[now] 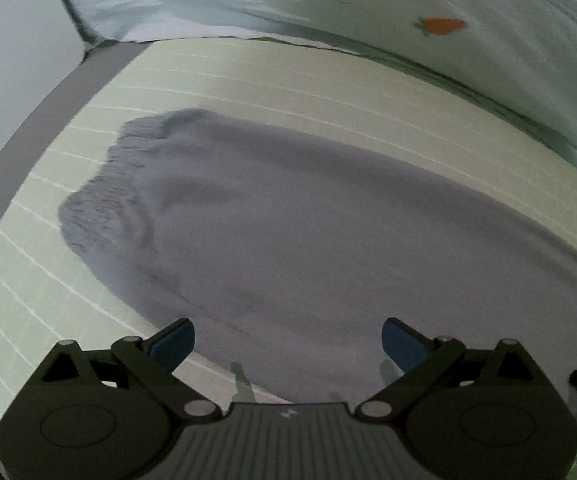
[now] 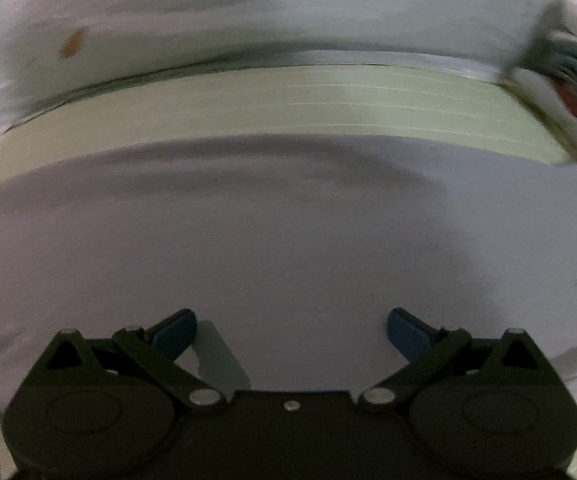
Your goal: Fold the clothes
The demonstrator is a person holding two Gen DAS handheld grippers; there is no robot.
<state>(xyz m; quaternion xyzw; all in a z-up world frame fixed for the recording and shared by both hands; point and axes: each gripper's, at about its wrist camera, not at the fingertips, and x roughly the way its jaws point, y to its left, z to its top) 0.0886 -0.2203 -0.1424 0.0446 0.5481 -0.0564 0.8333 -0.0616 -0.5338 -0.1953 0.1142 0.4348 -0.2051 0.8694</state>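
Note:
A grey garment (image 1: 288, 224) with a gathered, ribbed band (image 1: 108, 196) at its far left end lies flat on a pale green striped mat (image 1: 248, 80). My left gripper (image 1: 287, 340) is open and empty, just above the garment's near edge. In the right wrist view the same grey garment (image 2: 268, 232) fills the middle of the frame, with soft creases. My right gripper (image 2: 291, 332) is open and empty, hovering low over the cloth.
White bedding (image 1: 468, 12) with a small orange print (image 1: 444, 26) lies along the far edge of the mat. A bunched white, teal and red cloth (image 2: 568, 68) sits at the mat's far right corner. A grey border (image 1: 28, 152) runs left of the mat.

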